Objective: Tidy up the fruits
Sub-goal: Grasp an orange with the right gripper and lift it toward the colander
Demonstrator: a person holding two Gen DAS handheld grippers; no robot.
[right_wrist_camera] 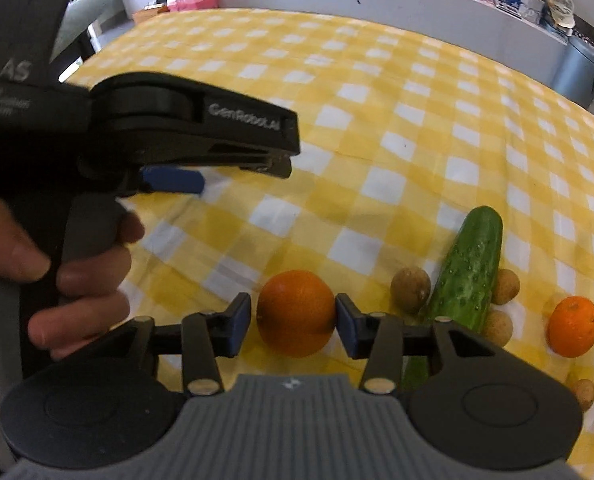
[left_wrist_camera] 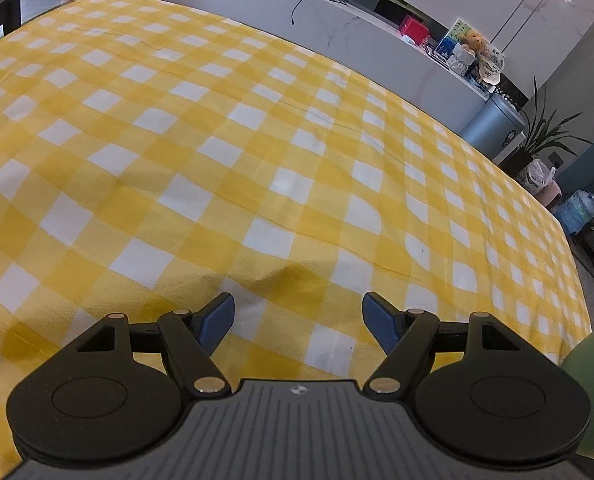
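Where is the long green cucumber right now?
In the right wrist view the cucumber lies on the yellow checked cloth, right of the orange between the right gripper fingers, with small brown fruits around it.

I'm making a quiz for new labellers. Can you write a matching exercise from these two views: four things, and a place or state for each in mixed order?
Things:
1. cucumber
2. large orange
3. smaller orange
4. left hand-held gripper

Places or states:
A. between the fingers of the right hand-held gripper
B. open, with only checked cloth between its fingers
C. lying among small brown fruits
D. alone near the right edge of the right wrist view

Pairs: 1-C, 2-A, 3-D, 4-B
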